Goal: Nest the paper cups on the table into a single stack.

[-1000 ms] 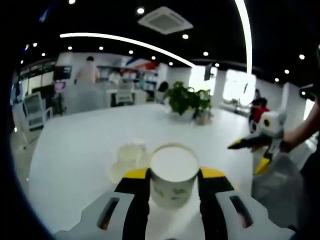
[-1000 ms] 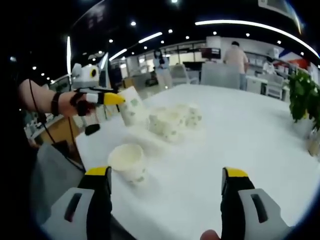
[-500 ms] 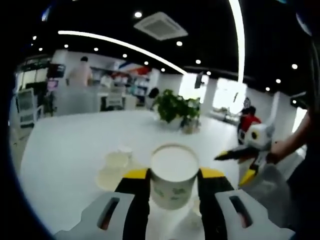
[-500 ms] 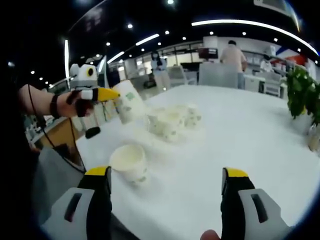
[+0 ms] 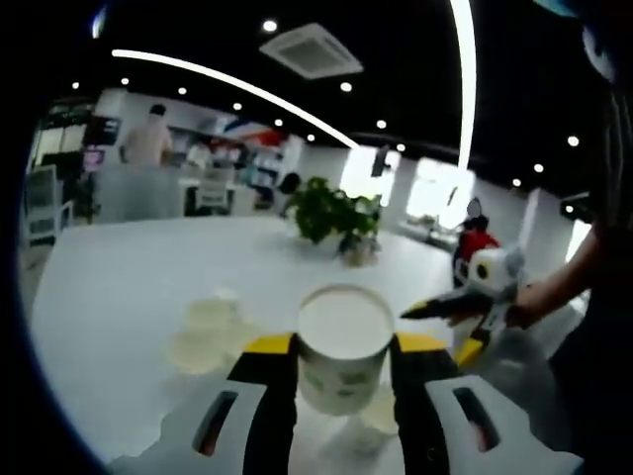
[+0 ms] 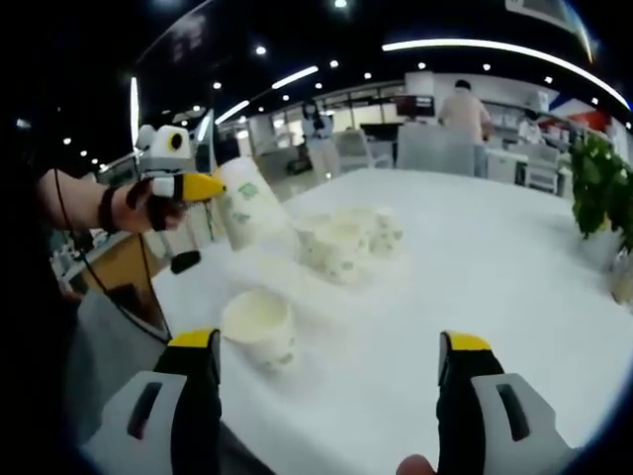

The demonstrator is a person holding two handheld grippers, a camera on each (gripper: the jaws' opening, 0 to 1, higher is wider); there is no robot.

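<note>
Left claw (image 5: 344, 358) has carried its paper cup (image 5: 344, 346) closer to the lone cup (image 6: 260, 329).

The left gripper (image 5: 343, 358) is clamped on a cup (image 5: 344, 346), raised. The right gripper (image 6: 329, 381) stands wide apart, low.

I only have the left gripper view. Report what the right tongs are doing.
Observer: The right tongs are open, nothing between them, above the white table.
Operator: Give me the nearest cup.
Observer: A white paper cup with green print stands alone, mouth up, near the table's edge, apart from the cluster of paper cups.
Operator: Now report my held cup.
Observer: The left tongs hold that tall paper cup tilted, beside the cluster.
</note>
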